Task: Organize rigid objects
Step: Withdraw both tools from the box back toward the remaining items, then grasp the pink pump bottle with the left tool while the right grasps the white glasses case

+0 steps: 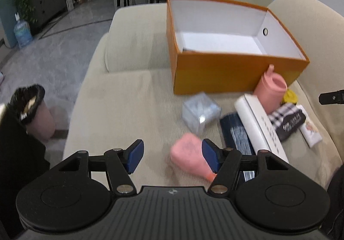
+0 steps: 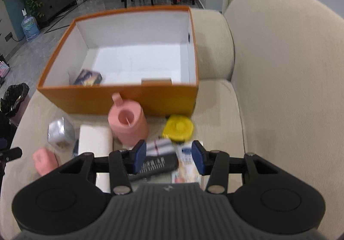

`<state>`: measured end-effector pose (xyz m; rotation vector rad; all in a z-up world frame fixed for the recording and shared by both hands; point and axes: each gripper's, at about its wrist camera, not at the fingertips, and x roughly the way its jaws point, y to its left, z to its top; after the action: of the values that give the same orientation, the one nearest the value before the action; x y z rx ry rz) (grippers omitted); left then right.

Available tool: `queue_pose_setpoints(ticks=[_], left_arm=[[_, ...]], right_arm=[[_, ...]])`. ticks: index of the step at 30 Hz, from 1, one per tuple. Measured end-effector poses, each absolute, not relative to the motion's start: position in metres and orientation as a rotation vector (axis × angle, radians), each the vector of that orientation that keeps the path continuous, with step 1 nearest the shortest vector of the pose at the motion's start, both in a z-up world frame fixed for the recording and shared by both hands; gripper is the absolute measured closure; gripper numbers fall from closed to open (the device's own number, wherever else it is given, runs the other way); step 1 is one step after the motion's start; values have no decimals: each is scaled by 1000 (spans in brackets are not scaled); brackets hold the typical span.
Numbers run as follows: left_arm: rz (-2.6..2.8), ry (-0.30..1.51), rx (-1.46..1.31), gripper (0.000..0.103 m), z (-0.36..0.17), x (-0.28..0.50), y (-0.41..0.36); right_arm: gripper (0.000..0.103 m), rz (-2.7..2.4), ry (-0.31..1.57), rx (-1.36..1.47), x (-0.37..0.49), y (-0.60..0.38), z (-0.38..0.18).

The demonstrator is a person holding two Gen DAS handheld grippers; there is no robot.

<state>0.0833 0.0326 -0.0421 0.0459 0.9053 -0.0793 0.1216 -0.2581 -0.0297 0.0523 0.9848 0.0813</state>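
Blue-padded left fingers (image 1: 137,155) spread above ribbed beige sofa (image 1: 120,98), right fingers (image 2: 140,157) spread, orange cardboard box (image 2: 120,98).

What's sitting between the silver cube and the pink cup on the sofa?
The end of a white box fills that gap between the silver cube and the pink cup, clearest in the right wrist view.

A card deck (image 2: 88,77) lies in the box (image 2: 118,98); a cup (image 2: 129,126) stands before it.
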Motion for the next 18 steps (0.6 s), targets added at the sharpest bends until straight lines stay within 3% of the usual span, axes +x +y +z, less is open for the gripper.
queue_pose_setpoints(ticks=[18], left_arm=[[-73,980,-114,30,-83,86,25]], right_arm=[[56,119,1068,119,97,-247,-79]])
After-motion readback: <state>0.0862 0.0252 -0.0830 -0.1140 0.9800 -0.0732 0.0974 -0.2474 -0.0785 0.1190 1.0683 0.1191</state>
